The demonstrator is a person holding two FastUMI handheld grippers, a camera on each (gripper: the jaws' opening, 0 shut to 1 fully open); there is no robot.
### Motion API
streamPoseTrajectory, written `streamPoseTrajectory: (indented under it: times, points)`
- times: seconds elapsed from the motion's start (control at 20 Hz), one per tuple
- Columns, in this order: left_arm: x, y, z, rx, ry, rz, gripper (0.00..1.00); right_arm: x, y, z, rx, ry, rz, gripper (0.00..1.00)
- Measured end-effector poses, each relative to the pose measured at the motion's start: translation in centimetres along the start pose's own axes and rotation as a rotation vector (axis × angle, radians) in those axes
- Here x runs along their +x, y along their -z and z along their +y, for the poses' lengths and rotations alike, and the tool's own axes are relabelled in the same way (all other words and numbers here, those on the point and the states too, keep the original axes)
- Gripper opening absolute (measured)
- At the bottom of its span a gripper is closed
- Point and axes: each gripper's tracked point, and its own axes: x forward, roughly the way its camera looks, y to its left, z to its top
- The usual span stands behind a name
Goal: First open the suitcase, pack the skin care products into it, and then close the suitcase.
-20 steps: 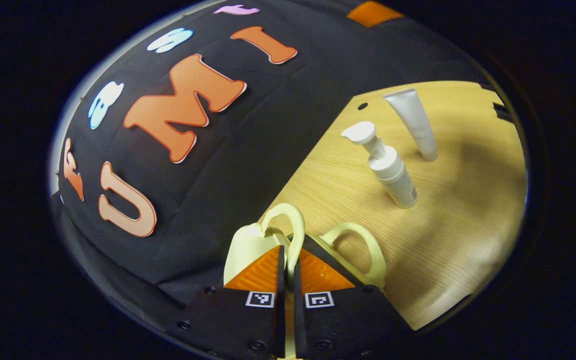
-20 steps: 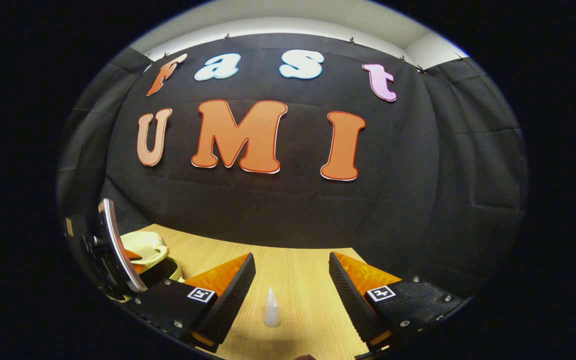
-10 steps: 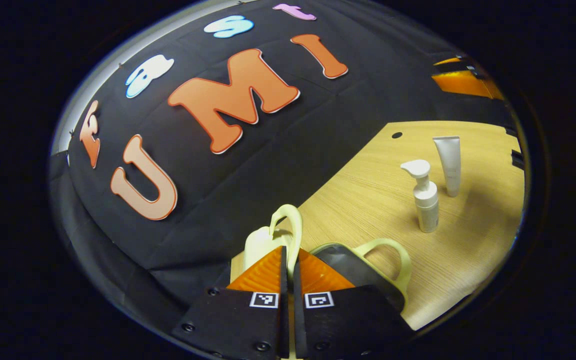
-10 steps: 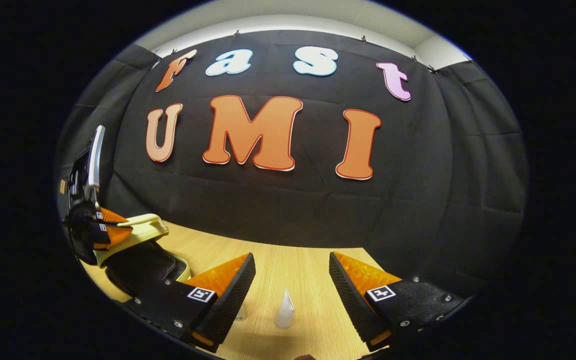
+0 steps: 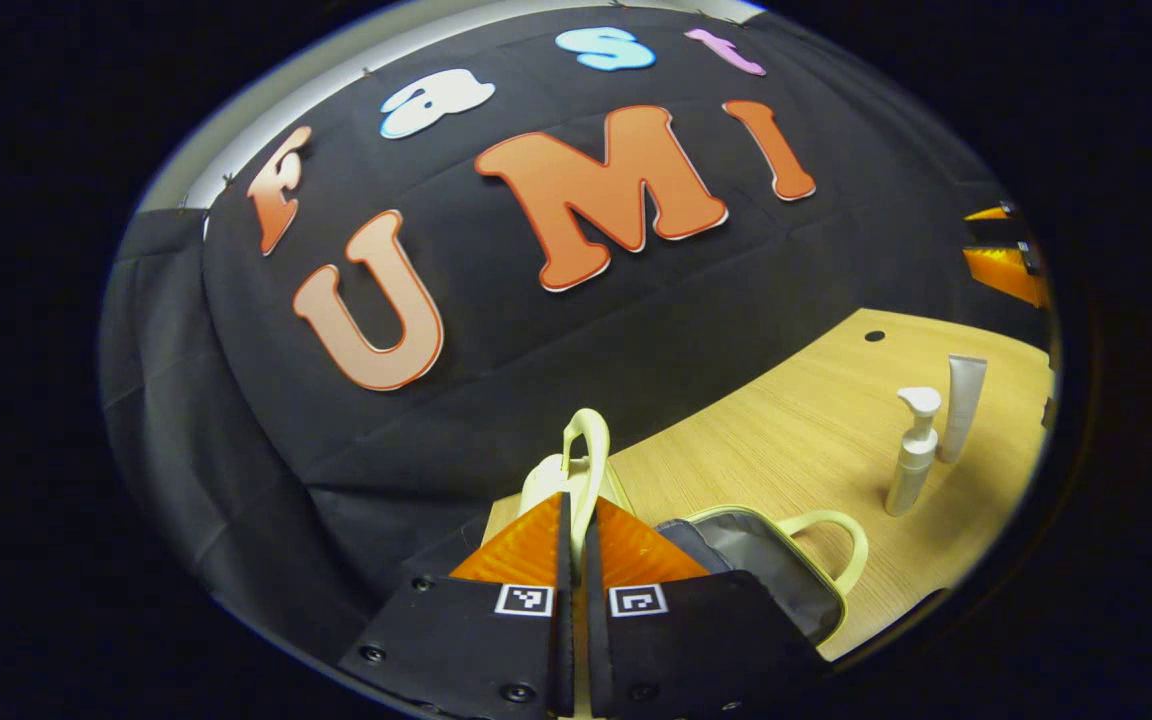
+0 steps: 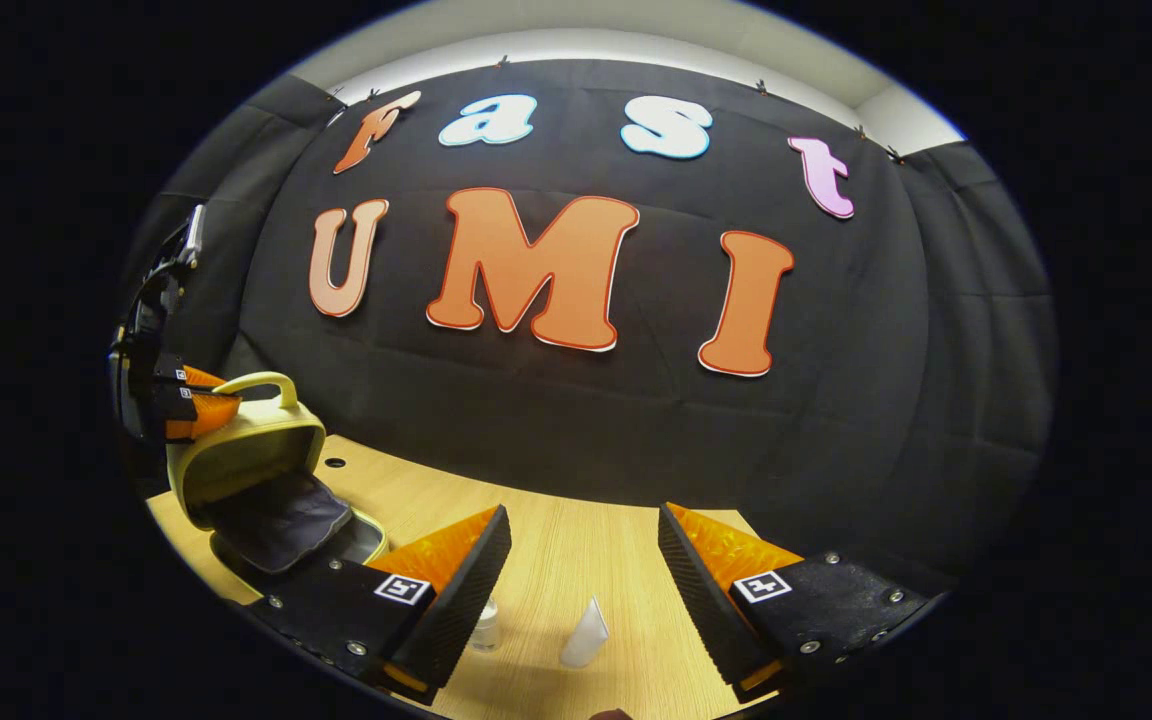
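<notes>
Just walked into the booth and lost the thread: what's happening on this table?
The left gripper is shut on the handle of the suitcase lid, holding the small yellow suitcase open. The pump bottle and tube stand unpacked on the table. The right gripper hangs open above them.

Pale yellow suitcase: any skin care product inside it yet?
No: the white pump bottle and white tube stand on the wooden table, outside the suitcase.
</notes>
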Motion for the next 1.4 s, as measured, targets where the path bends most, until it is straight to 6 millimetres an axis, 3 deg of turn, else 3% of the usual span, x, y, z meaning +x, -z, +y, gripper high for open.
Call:
streamPoseTrajectory:
  times: [0.85,1.4]
  points:
    - [0.0,2.3,2.4,-0.404,-0.165,0.087,0.08,0.5,-0.8,6.4,0.011,0.007,0.026,0.94]
    - [-1.3,7.6,2.8,-0.545,-0.236,0.281,0.08,0.6,-0.1,9.7,0.053,0.021,0.078,0.94]
